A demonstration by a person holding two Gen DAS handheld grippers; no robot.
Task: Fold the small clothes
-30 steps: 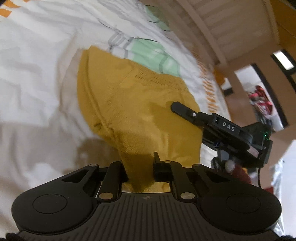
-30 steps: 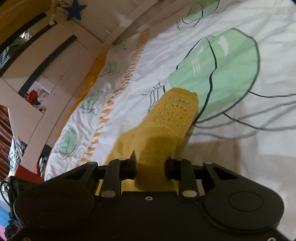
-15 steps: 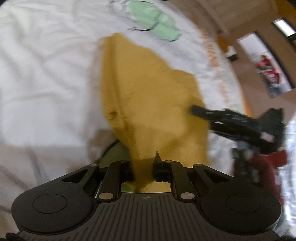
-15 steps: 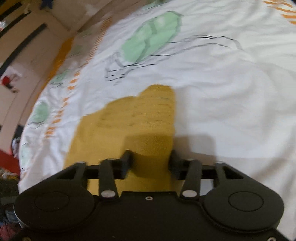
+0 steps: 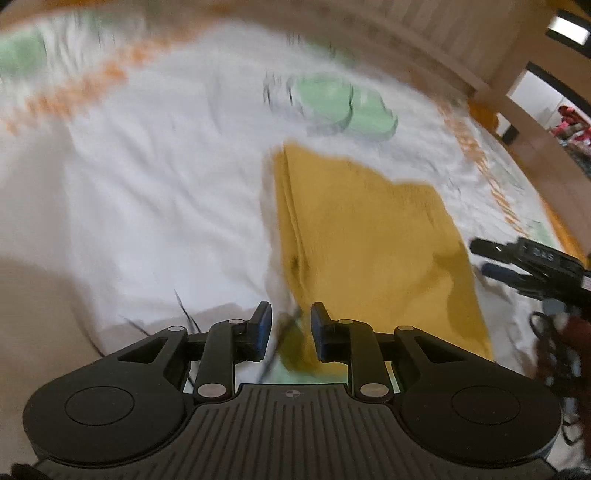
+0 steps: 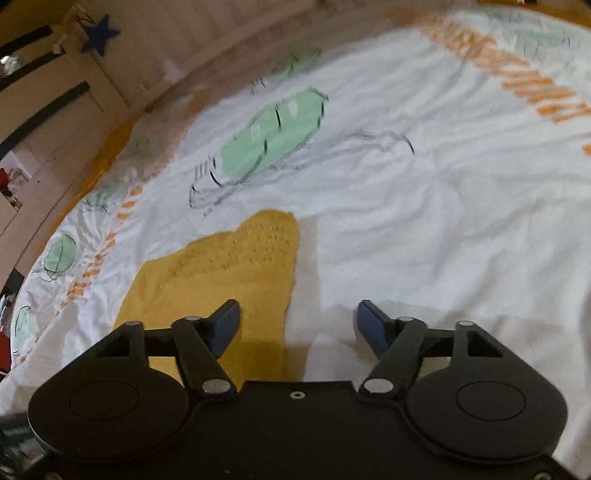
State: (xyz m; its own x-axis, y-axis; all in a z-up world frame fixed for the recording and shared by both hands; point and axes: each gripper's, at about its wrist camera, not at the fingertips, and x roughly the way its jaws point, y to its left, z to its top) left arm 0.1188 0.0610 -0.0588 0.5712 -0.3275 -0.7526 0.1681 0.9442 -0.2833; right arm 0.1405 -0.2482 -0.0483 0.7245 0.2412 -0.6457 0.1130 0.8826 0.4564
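Note:
A mustard-yellow knitted garment [image 5: 373,240] lies folded flat on the white bed sheet [image 5: 147,206]. It also shows in the right wrist view [image 6: 225,273]. My left gripper [image 5: 290,325] is open a little, just above the garment's near edge, holding nothing. My right gripper [image 6: 297,325] is wide open and empty, over the garment's right edge; its left finger [image 6: 225,325] is above the cloth, the right one above bare sheet. The right gripper also shows at the right edge of the left wrist view [image 5: 532,266].
The sheet has green cartoon prints [image 6: 273,133] and orange dashed borders [image 6: 532,81]. A wooden bed frame [image 5: 461,51] runs along the far side. A dark blue star [image 6: 99,33] hangs on the wall behind.
Both grippers have let go of the yellow garment and opened; the garment now lies flat on the sheet. Both grippers have drawn back slightly.

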